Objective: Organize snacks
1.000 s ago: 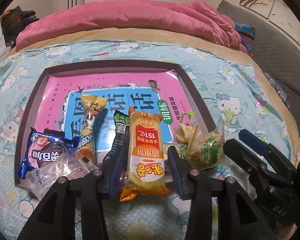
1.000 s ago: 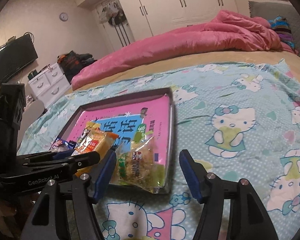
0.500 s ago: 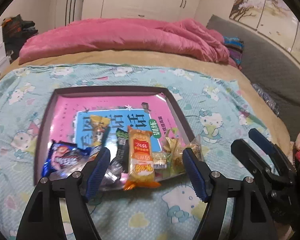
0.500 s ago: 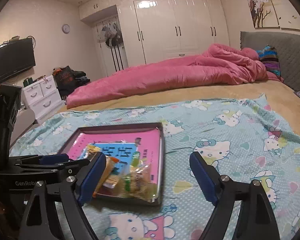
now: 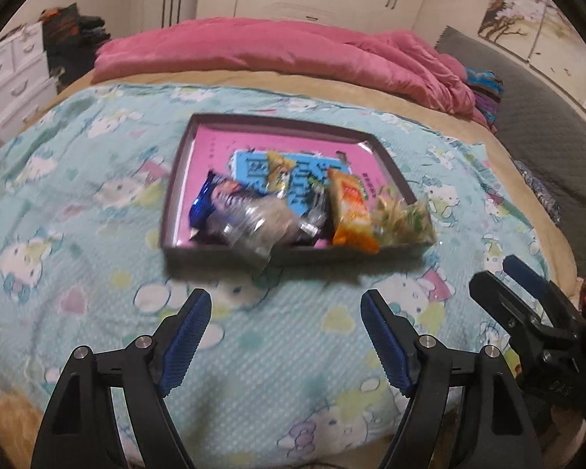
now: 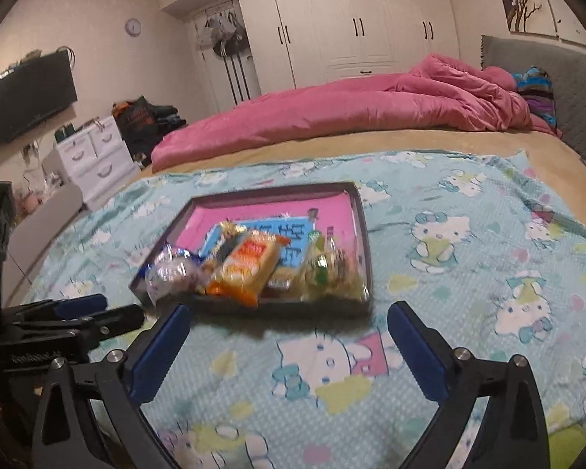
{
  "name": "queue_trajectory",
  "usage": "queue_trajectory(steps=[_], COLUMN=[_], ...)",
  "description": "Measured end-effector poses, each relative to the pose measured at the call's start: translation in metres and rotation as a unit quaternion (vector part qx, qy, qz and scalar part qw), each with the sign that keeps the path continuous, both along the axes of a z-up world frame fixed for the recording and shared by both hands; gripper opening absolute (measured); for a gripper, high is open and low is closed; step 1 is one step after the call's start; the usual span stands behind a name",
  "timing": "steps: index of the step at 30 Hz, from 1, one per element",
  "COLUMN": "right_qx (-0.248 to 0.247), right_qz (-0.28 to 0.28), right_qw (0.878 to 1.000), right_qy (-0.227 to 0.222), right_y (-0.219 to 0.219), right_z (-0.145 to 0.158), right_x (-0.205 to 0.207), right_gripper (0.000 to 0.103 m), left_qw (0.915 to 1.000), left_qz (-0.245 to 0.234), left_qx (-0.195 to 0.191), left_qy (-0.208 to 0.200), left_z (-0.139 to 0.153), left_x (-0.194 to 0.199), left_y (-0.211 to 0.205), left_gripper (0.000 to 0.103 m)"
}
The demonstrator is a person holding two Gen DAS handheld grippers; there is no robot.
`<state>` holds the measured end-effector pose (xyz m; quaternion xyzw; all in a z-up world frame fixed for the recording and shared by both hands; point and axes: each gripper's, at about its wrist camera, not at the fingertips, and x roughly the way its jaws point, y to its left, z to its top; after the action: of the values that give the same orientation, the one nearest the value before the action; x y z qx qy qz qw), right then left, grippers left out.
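At nine o'clock we see the wall television (image 6: 29, 95) and white drawers (image 6: 93, 156). Our left claw (image 5: 285, 336) is opening, nothing between its pads, over the cartoon-cat blanket (image 5: 78, 234). At twelve o'clock sits the tray (image 5: 177, 179) with the snacks (image 5: 293, 207) heaped at its near edge. Beyond lies the pink duvet (image 6: 351, 113). Our right claw (image 6: 289, 351) is opening too, empty. At two o'clock stands the grey headboard (image 6: 574, 90).

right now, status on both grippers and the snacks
Left gripper and right gripper both opening, nothing between the jaws. Snacks bunched at near edge of tray on the bed. Nothing in the way.
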<state>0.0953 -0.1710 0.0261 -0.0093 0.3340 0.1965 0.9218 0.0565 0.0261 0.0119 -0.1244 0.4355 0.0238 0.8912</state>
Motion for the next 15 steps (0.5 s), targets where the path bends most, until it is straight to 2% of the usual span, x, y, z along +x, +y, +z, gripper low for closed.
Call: queue_trajectory(steps=[6, 15], right_qx=[-0.019, -0.017], right_qz=[-0.004, -0.010], right_qw=[1.000, 1.000], right_qy=[-0.002, 0.001], right_y=[0.002, 0.000], right_z=[-0.005, -0.007], right_x=[-0.019, -0.020], right_gripper=[0.102, 0.102], left_qw=[0.9999, 1.0000], left_qz=[0.006, -0.002], left_qx=[-0.010, -0.006], left_qy=[-0.002, -0.004], left_z=[-0.005, -0.002], left_x=[-0.009, -0.013], left_y=[0.002, -0.004], left_gripper=[0.080, 0.080])
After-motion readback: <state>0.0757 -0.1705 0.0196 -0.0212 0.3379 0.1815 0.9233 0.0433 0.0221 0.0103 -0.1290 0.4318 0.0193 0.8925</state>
